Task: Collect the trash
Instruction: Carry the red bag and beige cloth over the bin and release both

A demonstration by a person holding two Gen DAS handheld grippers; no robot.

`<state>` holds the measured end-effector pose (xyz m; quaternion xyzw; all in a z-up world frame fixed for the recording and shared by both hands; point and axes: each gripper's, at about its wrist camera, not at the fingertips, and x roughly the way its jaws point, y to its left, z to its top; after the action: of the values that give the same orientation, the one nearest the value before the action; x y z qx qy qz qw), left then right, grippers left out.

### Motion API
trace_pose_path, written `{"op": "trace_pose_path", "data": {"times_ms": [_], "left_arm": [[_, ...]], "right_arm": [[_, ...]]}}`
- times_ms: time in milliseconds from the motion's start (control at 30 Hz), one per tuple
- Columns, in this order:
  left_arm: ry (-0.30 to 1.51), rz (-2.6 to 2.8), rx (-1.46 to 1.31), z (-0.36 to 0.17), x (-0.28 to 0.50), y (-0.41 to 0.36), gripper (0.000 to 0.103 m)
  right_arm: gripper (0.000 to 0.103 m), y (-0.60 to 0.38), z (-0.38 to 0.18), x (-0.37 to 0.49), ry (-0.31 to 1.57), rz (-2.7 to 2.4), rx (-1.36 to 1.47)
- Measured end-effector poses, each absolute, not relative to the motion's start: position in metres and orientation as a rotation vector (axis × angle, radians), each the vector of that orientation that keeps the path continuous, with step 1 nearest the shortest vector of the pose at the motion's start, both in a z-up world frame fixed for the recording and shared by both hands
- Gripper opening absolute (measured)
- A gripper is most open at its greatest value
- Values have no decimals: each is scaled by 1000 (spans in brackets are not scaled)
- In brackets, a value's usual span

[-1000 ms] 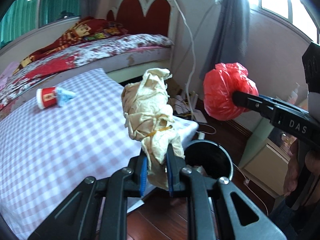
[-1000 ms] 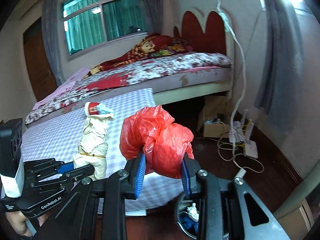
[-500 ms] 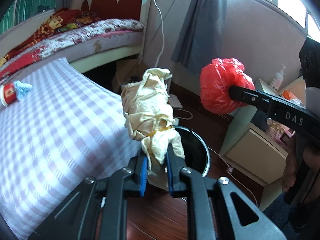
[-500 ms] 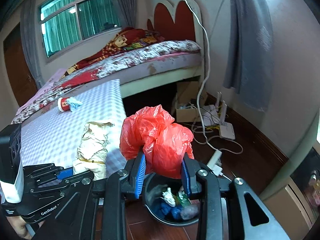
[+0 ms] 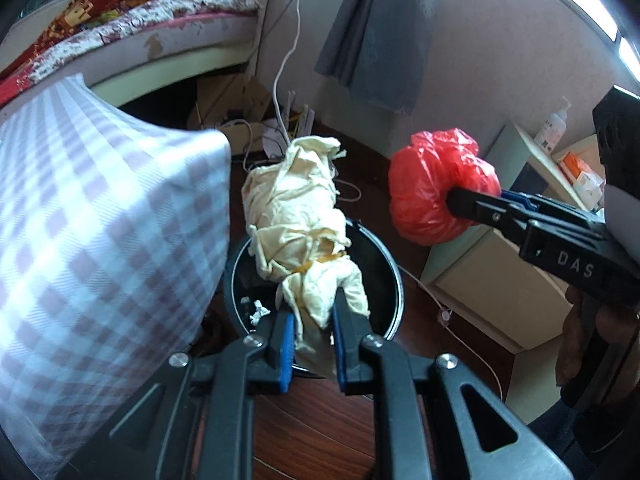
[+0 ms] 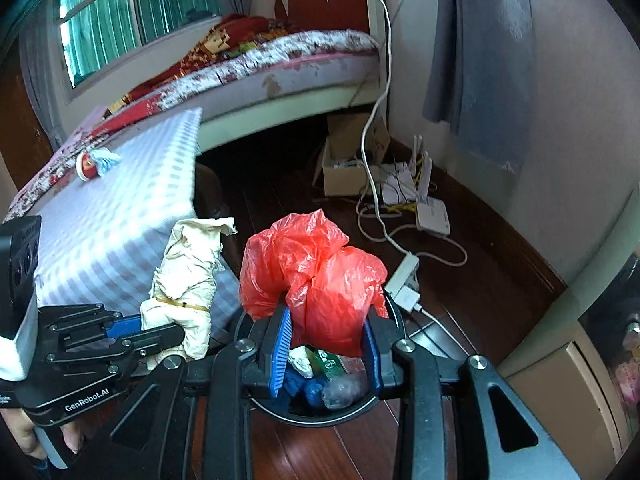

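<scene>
My left gripper (image 5: 314,320) is shut on a crumpled cream paper bundle (image 5: 298,220) tied with a rubber band, held just above the black trash bin (image 5: 394,276) on the floor. My right gripper (image 6: 326,340) is shut on a crumpled red plastic bag (image 6: 316,272), held over the same bin (image 6: 320,414), which holds several scraps of trash. The red bag (image 5: 434,188) shows right of the bundle in the left wrist view. The cream bundle (image 6: 186,276) shows left of the red bag in the right wrist view.
A checked-cloth table (image 5: 92,220) stands left of the bin, with a red cup and blue scrap (image 6: 94,162) on it. A bed (image 6: 280,56) lies behind. Cables, a router (image 6: 430,216) and a cardboard box (image 6: 348,160) lie on the wooden floor. A cabinet (image 5: 500,280) stands at right.
Both grippers have swung right and down, away from the table, carrying their loads. They now sit over the bin, which fills more of both views.
</scene>
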<state>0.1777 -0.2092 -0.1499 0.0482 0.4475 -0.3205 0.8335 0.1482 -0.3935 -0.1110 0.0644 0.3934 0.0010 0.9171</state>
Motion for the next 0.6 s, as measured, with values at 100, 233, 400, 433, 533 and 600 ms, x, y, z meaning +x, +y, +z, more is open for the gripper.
{"op": "trace_pose_path", "data": {"times_ms": [100, 233, 400, 433, 533, 600], "left_arm": [[966, -680, 106, -160, 184, -219, 18], [991, -681, 111, -173, 192, -227, 18], [1030, -682, 112, -192, 199, -233, 20], [1038, -680, 114, -196, 200, -233, 20], [1078, -656, 112, -211, 204, -233, 36], [1087, -597, 112, -218, 206, -229, 83]], "right_arm": [[33, -399, -129, 160, 844, 9, 131], [33, -407, -150, 173, 879, 22, 136], [34, -411, -170, 188, 918, 48, 143], [34, -411, -176, 191, 930, 56, 141], [52, -413, -199, 203, 1022, 40, 103], [89, -424, -211, 203, 1040, -21, 93]]}}
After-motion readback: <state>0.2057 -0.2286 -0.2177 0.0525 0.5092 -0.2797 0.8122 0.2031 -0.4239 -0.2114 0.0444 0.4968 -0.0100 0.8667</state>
